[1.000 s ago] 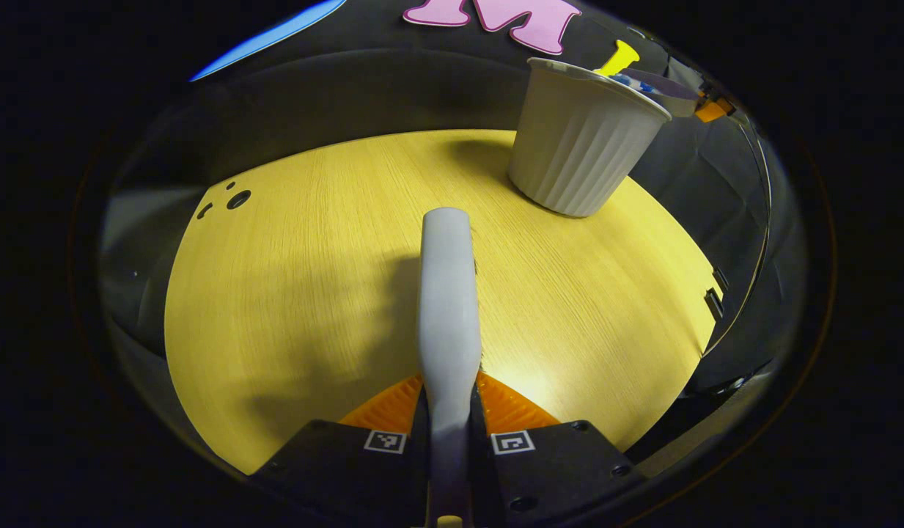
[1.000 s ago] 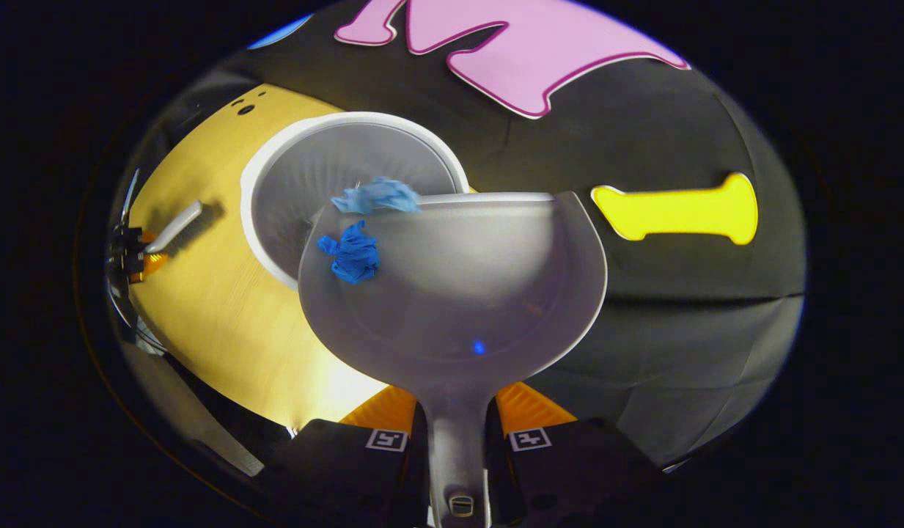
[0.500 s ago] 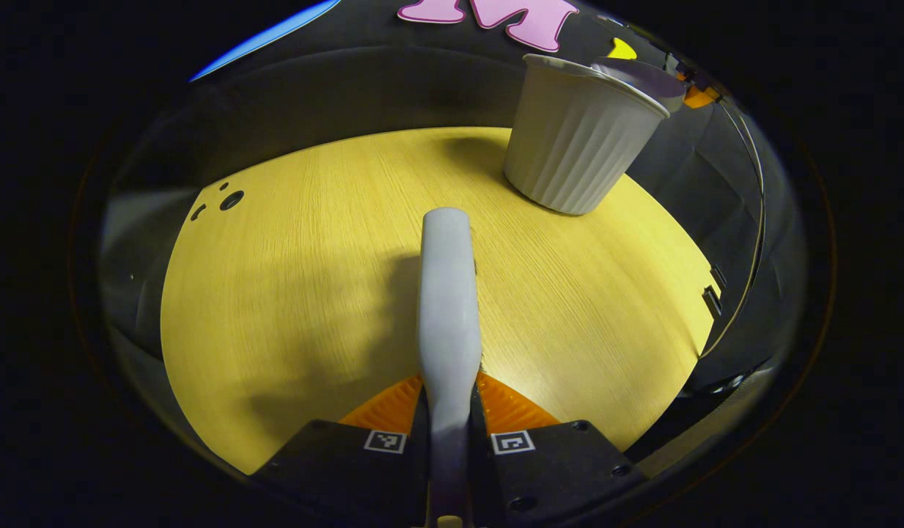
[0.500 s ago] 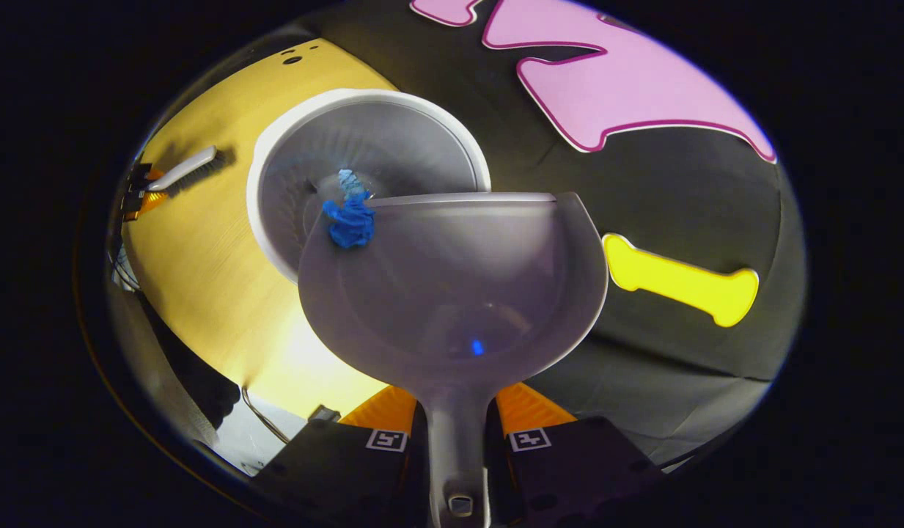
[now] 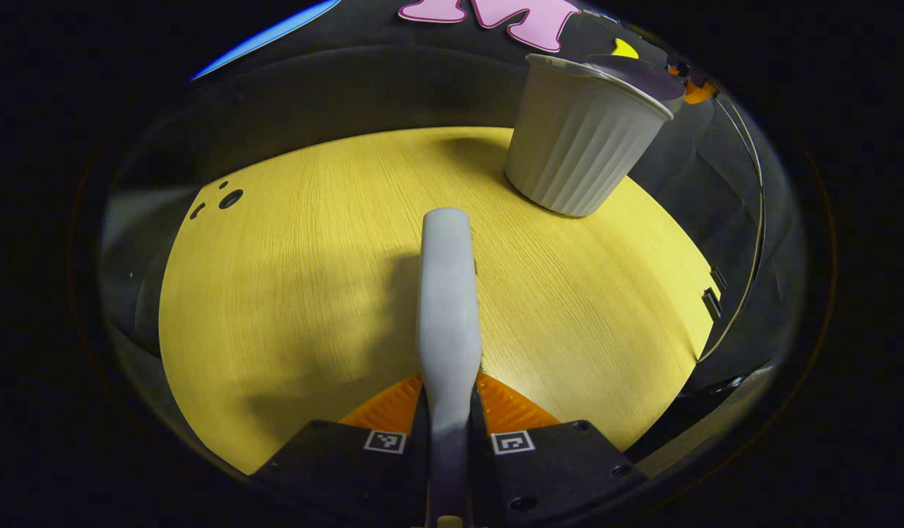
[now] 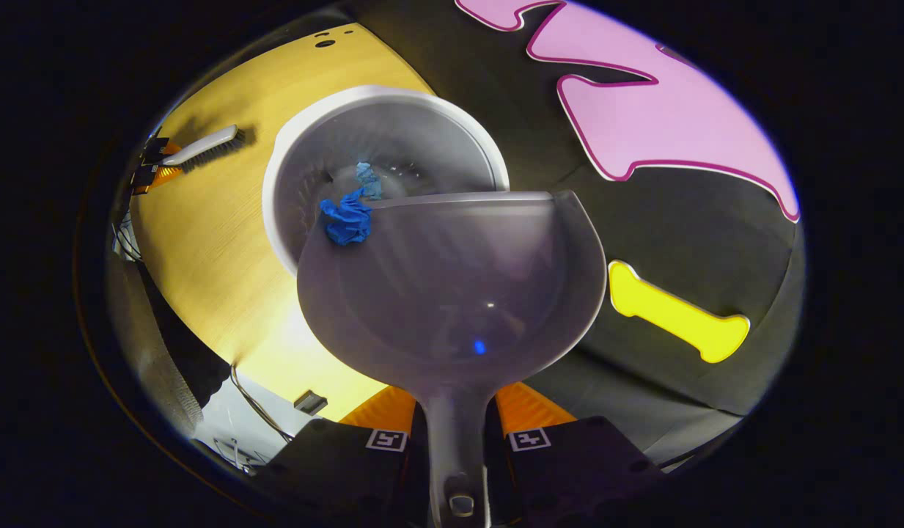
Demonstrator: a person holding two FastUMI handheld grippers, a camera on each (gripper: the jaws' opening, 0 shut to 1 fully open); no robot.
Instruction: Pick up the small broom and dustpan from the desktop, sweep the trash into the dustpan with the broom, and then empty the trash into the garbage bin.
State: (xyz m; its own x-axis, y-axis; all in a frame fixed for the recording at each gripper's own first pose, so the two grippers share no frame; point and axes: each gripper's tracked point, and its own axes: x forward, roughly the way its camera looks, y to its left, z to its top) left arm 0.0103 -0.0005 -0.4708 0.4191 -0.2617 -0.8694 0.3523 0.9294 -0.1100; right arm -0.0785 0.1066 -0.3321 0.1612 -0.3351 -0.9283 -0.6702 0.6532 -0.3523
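In the right gripper view, the right gripper (image 6: 455, 433) is clamped on the handle of the translucent grey plastic dustpan (image 6: 452, 293), both fingers pressing its narrow stem. The pan is held out over the open mouth of the white ribbed round garbage bin (image 6: 290, 161), with its front lip above the bin's hollow — a pose that looks meant to let the load slide off. A crumpled dark-blue scrap of trash (image 6: 347, 222) sits at the pan's far-left lip, and a paler blue scrap (image 6: 366, 178) lies just beyond it, seemingly inside the bin. I judge the emptying to be nearly done but not finished.

In the left gripper view, the left gripper (image 5: 449, 433) is closed on the handle of the small grey-backed broom (image 5: 446, 293), held low over the yellow wood-grain desktop (image 5: 290, 293) — parked out of the way, it seems. The bin stands far right on that desk, well apart from the broom. Nothing lies between pan and bin.
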